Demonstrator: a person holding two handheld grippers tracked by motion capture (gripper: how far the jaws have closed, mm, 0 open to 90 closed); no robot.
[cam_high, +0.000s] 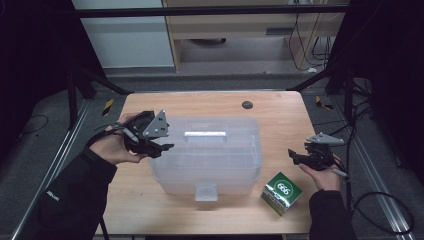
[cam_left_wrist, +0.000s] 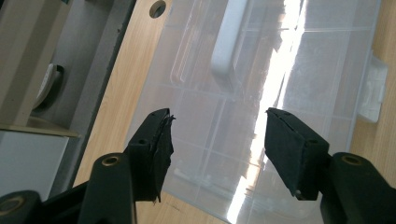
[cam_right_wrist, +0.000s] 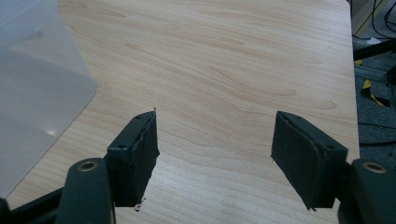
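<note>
Table (cam_high: 150, 210) first, pale wood, and sitting square in the middle of it is the big clear plastic box (cam_high: 207, 152), lid on, white handle (cam_high: 205, 134) across the top, latch tab (cam_high: 206, 192) at the near edge looking closed, though the clear plastic makes that hard to call. Dividers show faintly through the lid in the left gripper view.

Left gripper (cam_high: 159, 146) is right at the box's left end, jaws spread with nothing between them, hovering over the lid corner. Right gripper (cam_high: 298, 156) hangs well apart to the right of the box, over bare wood, jaws also parted and empty.

Opening or shifting the box looks like the job, so here's the play: bring the left jaws down over the lid edge squarely, pads flat on both faces, because that smooth plastic will likely slip out of a corner pinch. The right gripper would do well to come in and steady the far end, or to work the latch tab, before anything lifts.

Smallest item: a little green and white carton (cam_high: 281, 192) near the right corner, just beside the box. Its top reads "666" or "999" in a white ring, depending which way up it is; finer print is too small to make out.
</note>
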